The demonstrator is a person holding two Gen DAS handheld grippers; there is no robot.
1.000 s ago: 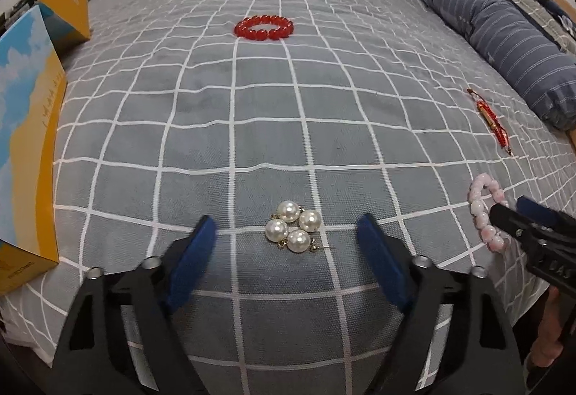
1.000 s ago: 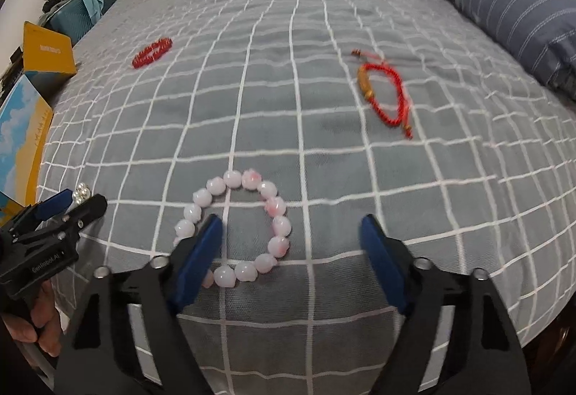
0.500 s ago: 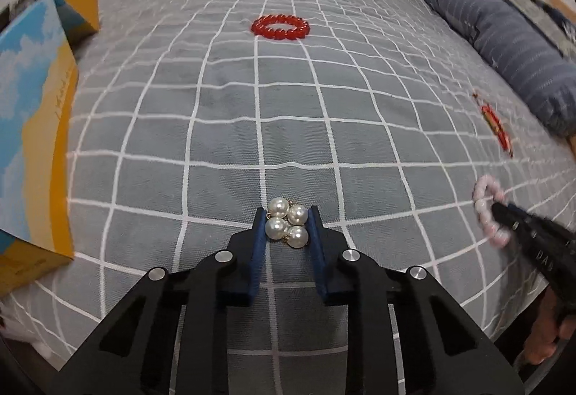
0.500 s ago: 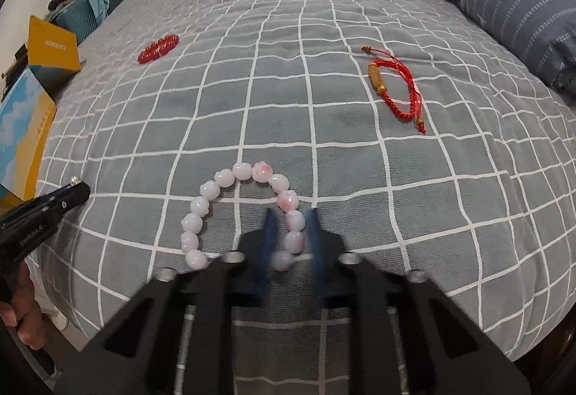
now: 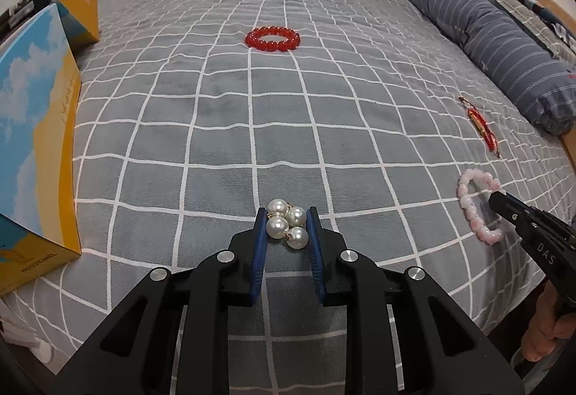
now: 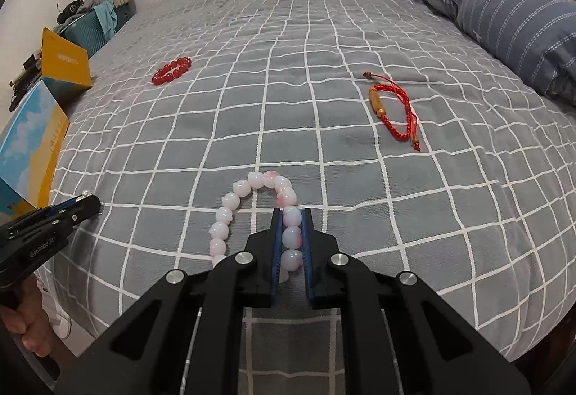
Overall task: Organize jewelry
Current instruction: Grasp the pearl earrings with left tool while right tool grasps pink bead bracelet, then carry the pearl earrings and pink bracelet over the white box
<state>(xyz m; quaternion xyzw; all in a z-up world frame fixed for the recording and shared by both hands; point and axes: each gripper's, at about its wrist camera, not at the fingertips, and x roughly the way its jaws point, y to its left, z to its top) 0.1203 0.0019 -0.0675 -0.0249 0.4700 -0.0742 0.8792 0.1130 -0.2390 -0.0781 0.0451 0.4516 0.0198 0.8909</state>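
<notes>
My left gripper [image 5: 286, 216] is shut on the pearl earrings [image 5: 287, 227], a cluster of white pearls on the grey checked bedspread. My right gripper [image 6: 292, 215] is shut on the right side of the pink bead bracelet [image 6: 230, 215], which also shows in the left wrist view [image 5: 471, 207]. A red bead bracelet [image 5: 273, 39] lies further up the bed and shows in the right wrist view [image 6: 171, 70] too. A red cord bracelet [image 6: 392, 108] with a wooden bead lies to the right and shows in the left wrist view [image 5: 482, 126].
A blue and yellow box [image 5: 36, 143] stands at the bed's left edge, with a second yellow box [image 5: 77, 0] behind it. A striped blue pillow [image 6: 504, 13] lies along the right side. The bed's front edge is close below both grippers.
Both grippers went from wide open to shut: the left closed on the pearl earrings, the right on the pink bracelet. Both moved slightly forward.
</notes>
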